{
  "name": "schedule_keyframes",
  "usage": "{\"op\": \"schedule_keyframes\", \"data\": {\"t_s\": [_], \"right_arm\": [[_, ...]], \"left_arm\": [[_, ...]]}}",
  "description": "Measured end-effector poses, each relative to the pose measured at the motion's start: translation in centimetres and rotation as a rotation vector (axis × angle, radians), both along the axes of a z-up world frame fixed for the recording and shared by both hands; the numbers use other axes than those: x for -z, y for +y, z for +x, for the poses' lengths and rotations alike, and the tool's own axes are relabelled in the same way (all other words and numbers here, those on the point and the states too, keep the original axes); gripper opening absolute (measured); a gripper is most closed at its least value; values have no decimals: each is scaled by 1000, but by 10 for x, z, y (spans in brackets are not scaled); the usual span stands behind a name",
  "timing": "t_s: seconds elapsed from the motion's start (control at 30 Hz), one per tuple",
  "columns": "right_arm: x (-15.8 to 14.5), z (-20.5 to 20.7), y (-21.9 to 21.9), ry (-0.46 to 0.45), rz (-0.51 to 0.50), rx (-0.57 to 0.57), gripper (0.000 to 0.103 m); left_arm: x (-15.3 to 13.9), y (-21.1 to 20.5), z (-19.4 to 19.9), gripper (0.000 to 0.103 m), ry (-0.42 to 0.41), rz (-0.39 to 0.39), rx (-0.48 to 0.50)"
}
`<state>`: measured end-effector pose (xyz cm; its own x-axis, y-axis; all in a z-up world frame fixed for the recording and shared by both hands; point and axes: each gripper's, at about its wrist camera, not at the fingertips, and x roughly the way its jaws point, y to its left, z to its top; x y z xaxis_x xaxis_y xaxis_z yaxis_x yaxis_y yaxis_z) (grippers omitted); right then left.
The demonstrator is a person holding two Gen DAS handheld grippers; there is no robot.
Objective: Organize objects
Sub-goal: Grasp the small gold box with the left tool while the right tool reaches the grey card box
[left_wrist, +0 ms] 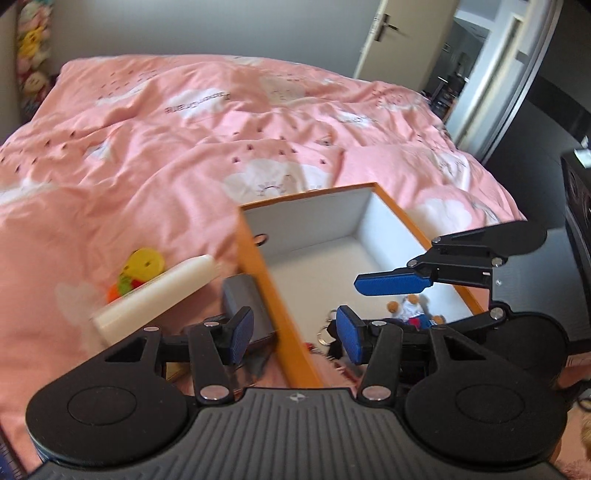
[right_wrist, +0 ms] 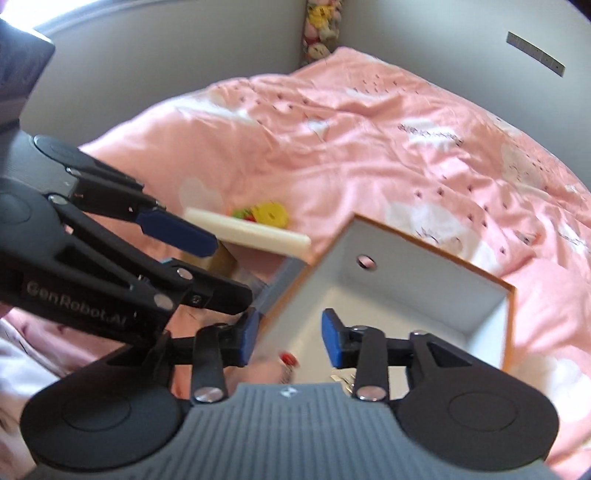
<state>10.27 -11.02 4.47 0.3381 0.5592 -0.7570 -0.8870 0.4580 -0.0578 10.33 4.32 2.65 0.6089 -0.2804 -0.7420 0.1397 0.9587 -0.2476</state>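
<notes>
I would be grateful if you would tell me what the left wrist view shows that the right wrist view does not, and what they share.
Only the left wrist view shows the open door, and a small figure toy and key rings lying in the box.

Only the right wrist view shows the grey strip on the wall and a red item, blurred, low in the box.

Both show the pink duvet, the orange-edged box, the cream block, the yellow toy, and both grippers, left and right, open and empty.

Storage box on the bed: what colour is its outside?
Orange outside, white inside; clearest in the left wrist view.
</notes>
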Motion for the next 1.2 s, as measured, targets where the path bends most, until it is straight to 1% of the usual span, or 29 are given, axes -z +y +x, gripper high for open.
{"op": "schedule_keyframes", "data": {"t_s": [0.03, 0.07, 0.17, 0.2, 0.27, 0.37, 0.43, 0.5, 0.57, 0.63, 0.73, 0.9, 1.13, 1.2], "right_arm": [[0, -3, 6, -2, 21, -18, 47], [0, -3, 15, -5, 33, -31, 53], [10, -4, 41, -28, 29, -54, 61], [13, -4, 47, -29, 26, -61, 62], [22, 1, 61, -17, 13, -70, 62], [37, 7, 78, 1, -36, -77, 62], [47, 9, 86, -14, -71, -84, 61], [53, 8, 91, -36, -93, -104, 61], [59, 7, 95, -58, -118, -124, 61], [65, 7, 99, -71, -146, -139, 61], [72, 9, 105, -82, -170, -148, 61], [80, 13, 113, -81, -187, -141, 61], [89, 13, 118, -89, -211, -145, 61], [91, 13, 119, -92, -214, -143, 61]], "left_arm": [[1, 12, 0, 58, 7, -7, -29], [2, 22, -1, 58, 15, -12, -53], [10, 50, -2, 58, 53, -38, -119], [14, 57, -1, 59, 66, -46, -145], [24, 65, 1, 59, 92, -47, -204], [44, 66, 7, 62, 128, -27, -277], [58, 64, 12, 64, 153, -26, -320], [70, 65, 15, 69, 181, -40, -374], [82, 65, 16, 73, 195, -30, -424], [89, 66, 18, 74, 203, -24, -441], [97, 69, 21, 76, 216, -35, -448], [108, 76, 28, 77, 234, -82, -455], [122, 83, 36, 77, 253, -139, -464], [125, 84, 38, 74, 256, -141, -464]]}}
